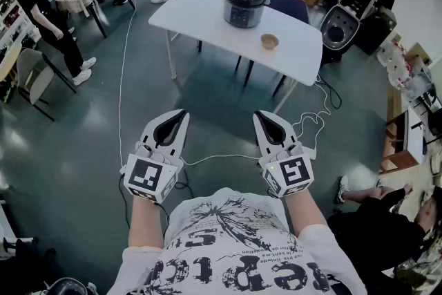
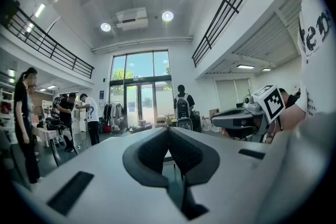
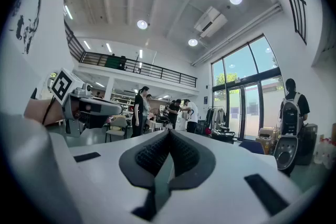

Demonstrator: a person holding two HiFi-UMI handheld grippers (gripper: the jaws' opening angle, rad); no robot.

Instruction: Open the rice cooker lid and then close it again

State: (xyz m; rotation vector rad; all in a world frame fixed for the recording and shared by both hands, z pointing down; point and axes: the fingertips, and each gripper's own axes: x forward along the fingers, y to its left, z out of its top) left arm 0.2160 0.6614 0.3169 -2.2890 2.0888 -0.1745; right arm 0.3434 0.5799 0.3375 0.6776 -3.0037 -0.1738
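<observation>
The task is judged not yet begun: the white table (image 1: 200, 21) is seen well ahead across the floor, with the rice cooker (image 1: 245, 2) stood on it, lid down, so an approach is called for first. The left gripper (image 1: 183, 113) and right gripper (image 1: 257, 115) are held level, jaws pressed together on nothing. A small bowl (image 1: 269, 41) near the cooker and a floor cable (image 1: 123, 79) are to be avoided.
</observation>
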